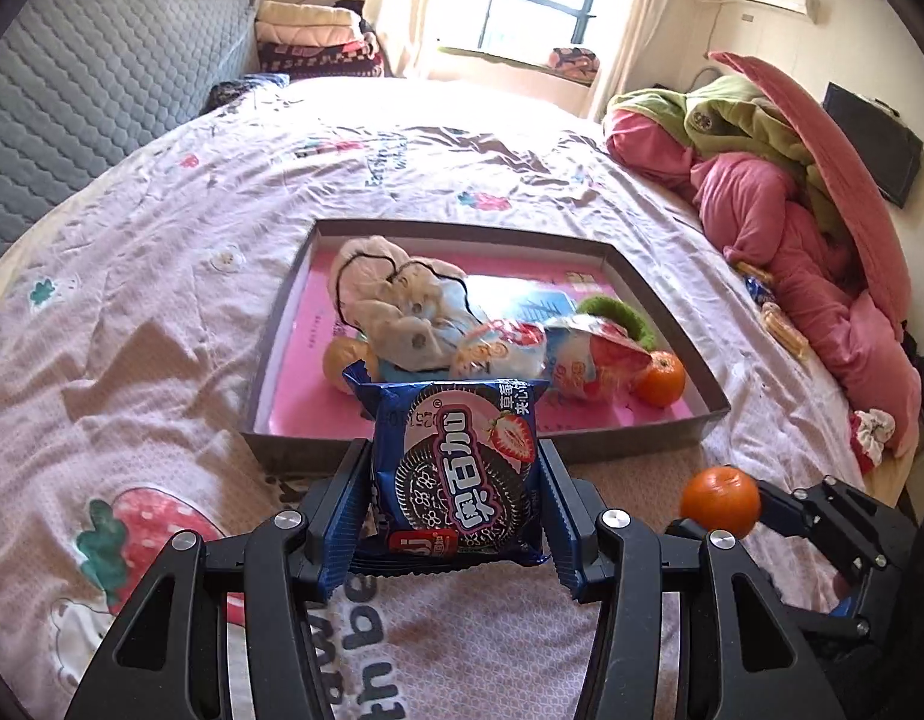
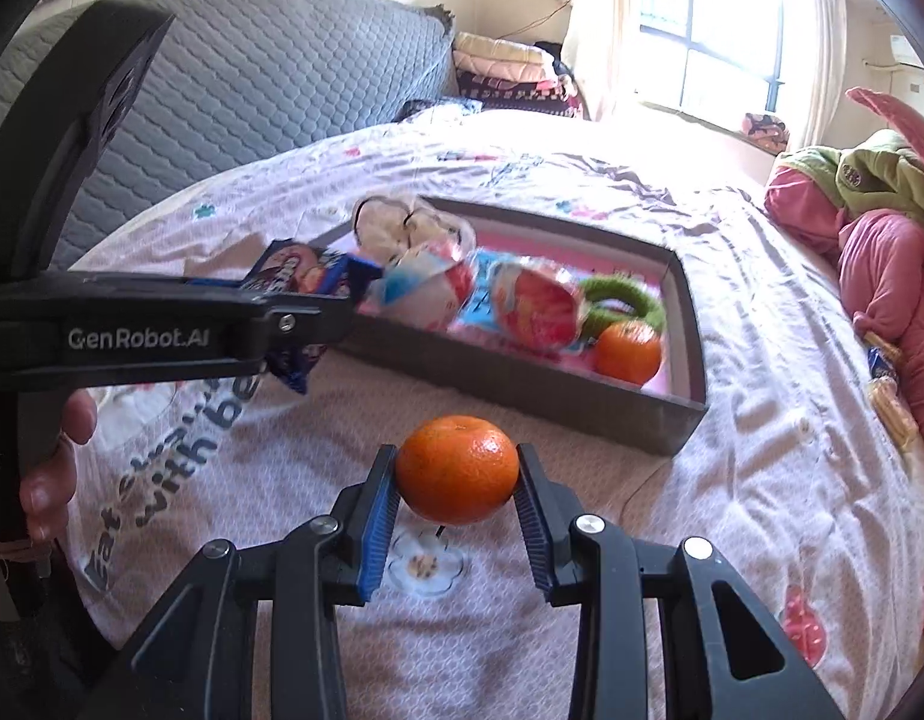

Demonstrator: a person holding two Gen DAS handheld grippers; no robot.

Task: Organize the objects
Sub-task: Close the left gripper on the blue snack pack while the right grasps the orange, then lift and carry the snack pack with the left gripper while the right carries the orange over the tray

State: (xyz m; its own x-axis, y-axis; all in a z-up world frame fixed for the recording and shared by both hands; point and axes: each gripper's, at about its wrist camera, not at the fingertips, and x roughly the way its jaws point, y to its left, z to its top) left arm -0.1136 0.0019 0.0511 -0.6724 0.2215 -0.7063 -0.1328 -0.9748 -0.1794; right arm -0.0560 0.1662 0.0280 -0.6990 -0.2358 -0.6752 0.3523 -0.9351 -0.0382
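My left gripper [image 1: 456,468] is shut on a blue cookie packet [image 1: 456,480], held upright just before the near wall of the grey tray [image 1: 462,447]. My right gripper [image 2: 457,471] is shut on an orange tangerine [image 2: 457,468], held above the bedsheet short of the tray [image 2: 522,390]. That tangerine also shows in the left wrist view [image 1: 720,498]. The packet shows in the right wrist view [image 2: 300,276] at the tray's left corner. The tray holds a beige cloth item [image 1: 396,306], two snack cups [image 1: 504,351], a green ring [image 1: 618,312] and a tangerine [image 1: 660,378].
The tray lies on a pink patterned bedsheet [image 1: 162,252]. A pile of pink and green bedding [image 1: 780,192] lies at the right. A grey quilted headboard [image 1: 84,90] stands at the left. Small snack packs [image 1: 780,324] lie by the bedding.
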